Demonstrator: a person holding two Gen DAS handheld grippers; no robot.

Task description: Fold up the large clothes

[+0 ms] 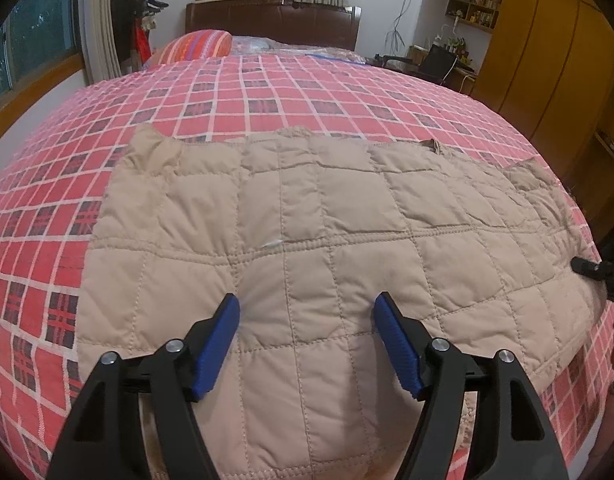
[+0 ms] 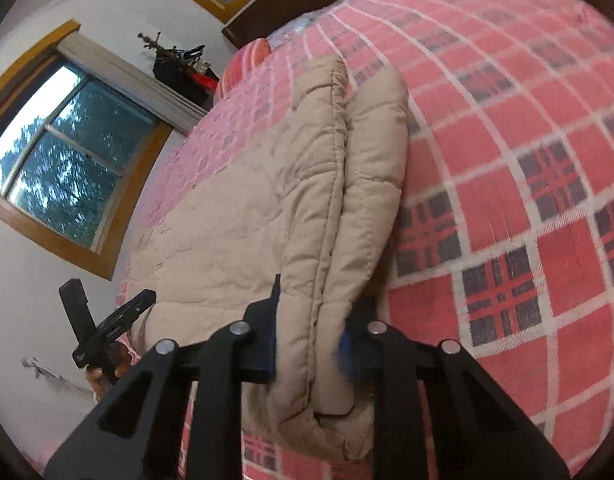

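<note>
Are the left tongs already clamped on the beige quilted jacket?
No: in the left wrist view the left tongs stand wide open above the beige quilted jacket, with bare fabric showing between the blue pads.

- The left gripper [image 1: 307,322] has black angular plastic arms, each with a triangular cut-out, and round silver screws at the joints.
- Its fingers [image 1: 215,347] carry ribbed blue pads.
- The right gripper [image 2: 309,344] has the same black arms, silver screws and blue pads.

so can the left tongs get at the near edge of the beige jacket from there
Probably yes: the left tongs are open over the beige jacket, with nothing between them and its near edge. The right tongs grip the other side.
</note>
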